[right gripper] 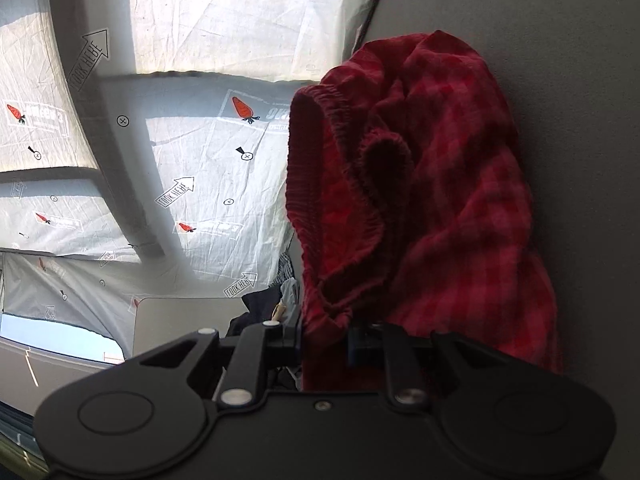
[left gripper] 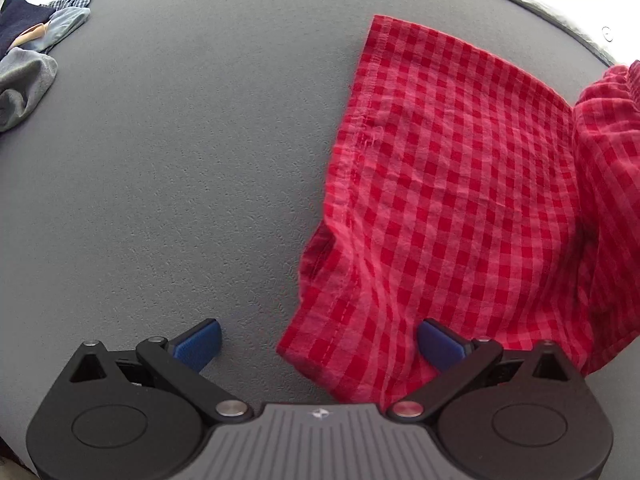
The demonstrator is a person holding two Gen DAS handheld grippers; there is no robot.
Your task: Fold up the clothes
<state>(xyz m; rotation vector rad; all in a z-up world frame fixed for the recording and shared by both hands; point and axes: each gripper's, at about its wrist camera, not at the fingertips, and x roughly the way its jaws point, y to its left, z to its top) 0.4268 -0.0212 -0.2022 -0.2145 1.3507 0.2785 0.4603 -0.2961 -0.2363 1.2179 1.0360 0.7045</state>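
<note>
2 grippers: right gripper (right gripper: 326,346) pinches shorts (left gripper: 460,184) waistband (bunched); left gripper (left gripper: 318,344) gapes empty, hem may drag.

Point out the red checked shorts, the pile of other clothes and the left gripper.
red checked shorts (left gripper: 460,184), left wrist view, flat middle of the leg.
pile of other clothes (left gripper: 24,68), left wrist view, grey garment.
left gripper (left gripper: 320,344), left wrist view, between open fingertips.

Bare grey table (left gripper: 180,160) left of red checked shorts (left gripper: 460,184), clothes pile (left gripper: 28,52) at far-left edge
</note>
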